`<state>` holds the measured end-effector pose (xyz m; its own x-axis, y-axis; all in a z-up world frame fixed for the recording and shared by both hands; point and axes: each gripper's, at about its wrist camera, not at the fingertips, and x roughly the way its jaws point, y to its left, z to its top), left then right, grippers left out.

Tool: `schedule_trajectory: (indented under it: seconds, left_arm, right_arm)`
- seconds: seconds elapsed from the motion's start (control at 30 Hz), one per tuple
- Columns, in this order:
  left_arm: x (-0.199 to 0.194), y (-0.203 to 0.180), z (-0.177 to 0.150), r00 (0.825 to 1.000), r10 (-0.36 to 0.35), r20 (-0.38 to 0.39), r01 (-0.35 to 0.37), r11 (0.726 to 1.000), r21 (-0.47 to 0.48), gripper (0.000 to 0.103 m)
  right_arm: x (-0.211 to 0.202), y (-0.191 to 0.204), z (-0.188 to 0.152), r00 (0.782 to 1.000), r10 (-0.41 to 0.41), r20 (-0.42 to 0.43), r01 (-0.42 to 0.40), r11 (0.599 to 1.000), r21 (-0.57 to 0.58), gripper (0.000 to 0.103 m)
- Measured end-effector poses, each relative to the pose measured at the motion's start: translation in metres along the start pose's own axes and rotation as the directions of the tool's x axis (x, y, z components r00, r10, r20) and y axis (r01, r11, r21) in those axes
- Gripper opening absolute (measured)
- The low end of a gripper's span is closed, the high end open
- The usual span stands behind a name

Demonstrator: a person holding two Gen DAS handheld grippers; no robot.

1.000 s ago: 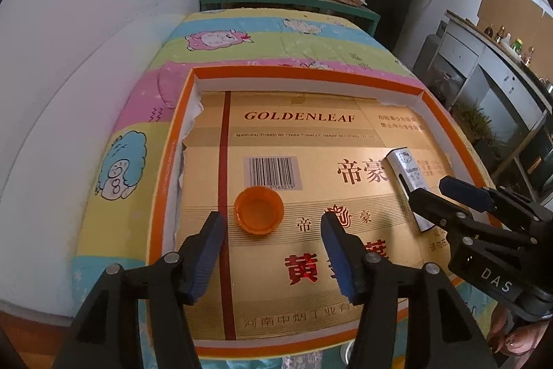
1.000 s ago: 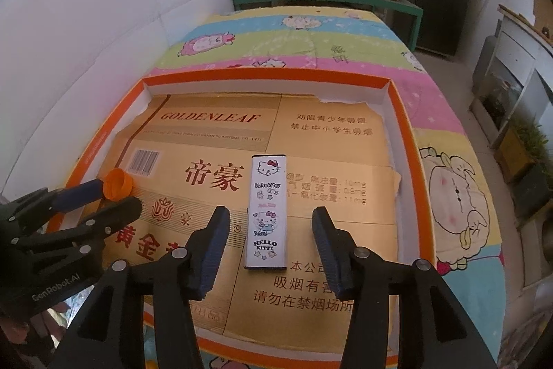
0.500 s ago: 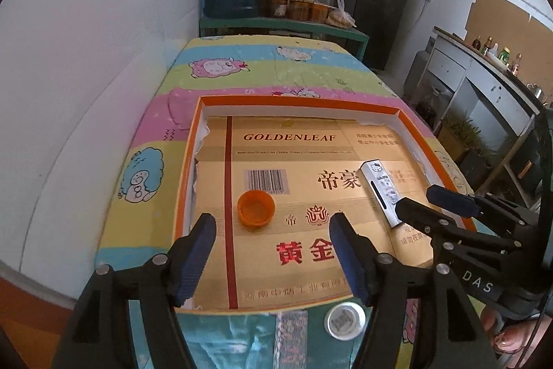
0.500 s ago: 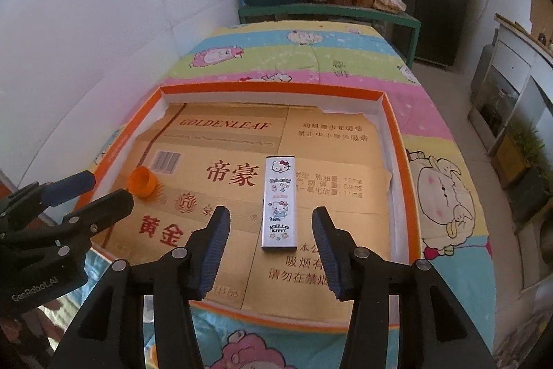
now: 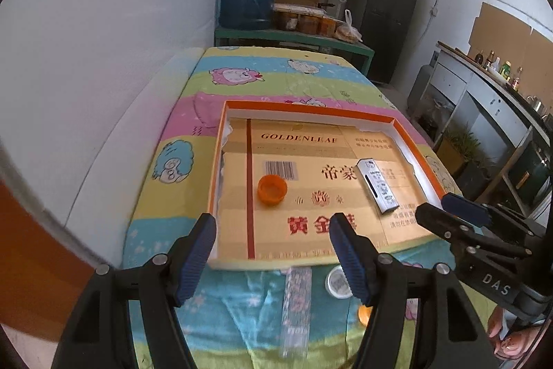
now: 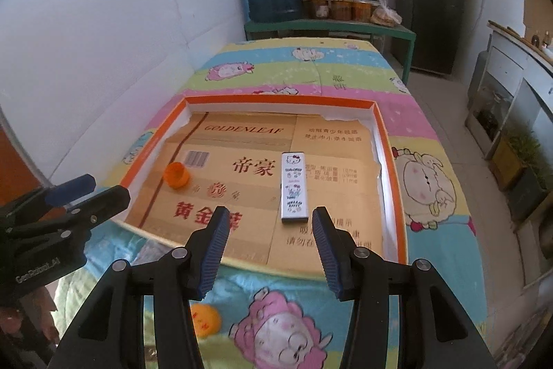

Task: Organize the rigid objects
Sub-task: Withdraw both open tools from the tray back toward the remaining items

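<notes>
Left wrist: orange disc (image 5: 365, 314) half hidden behind claw finger (image 5: 349, 256)

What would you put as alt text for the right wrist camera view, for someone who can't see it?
The open right gripper hovers empty above an orange-rimmed tray lined with printed cardboard, which holds an orange cap at left and a white cartoon-printed box ahead. The tray sits on a colourful cartoon cloth; the left gripper shows at left.

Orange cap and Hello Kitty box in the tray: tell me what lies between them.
Nothing lies between the orange cap and the Hello Kitty box; only the tray's printed cardboard liner shows there, in both wrist views.
</notes>
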<state>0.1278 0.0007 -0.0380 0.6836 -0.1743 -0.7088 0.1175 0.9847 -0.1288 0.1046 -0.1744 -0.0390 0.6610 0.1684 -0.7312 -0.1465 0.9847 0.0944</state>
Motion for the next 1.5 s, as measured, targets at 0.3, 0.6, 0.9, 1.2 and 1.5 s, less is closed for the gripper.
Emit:
schedule_trajectory:
  seconds: [0.3, 0.6, 0.9, 1.2, 1.5]
  left_arm:
    - [-0.026, -0.001, -0.02, 1.0, -0.004, 0.001, 0.004, 1.0, 0.005, 0.064]
    - [-0.048, 0.0, -0.042, 1.0, -0.014, 0.022, 0.014, 1.0, 0.0, 0.061]
    - [-0.065, -0.012, -0.074, 1.0, -0.003, 0.026, 0.002, 0.999, 0.043, 0.054]
    - [-0.074, -0.017, -0.116, 0.996, -0.085, -0.014, 0.086, 0.994, 0.07, 0.054]
    - [-0.088, -0.025, -0.149, 0.984, -0.172, -0.046, 0.177, 0.973, 0.146, 0.054]
  right_arm:
    - [-0.032, 0.012, -0.029, 1.0, 0.009, 0.003, -0.009, 1.0, -0.015, 0.051]
    - [-0.051, 0.013, -0.055, 1.0, 0.015, -0.004, -0.015, 1.0, -0.002, 0.051]
    - [-0.065, 0.017, -0.089, 1.0, 0.0, -0.018, 0.0, 1.0, 0.002, 0.051]
    - [-0.084, 0.026, -0.136, 0.998, 0.045, -0.053, -0.046, 0.999, -0.022, 0.051]
    - [-0.099, 0.039, -0.167, 0.995, 0.064, -0.081, -0.072, 0.991, -0.11, 0.051]
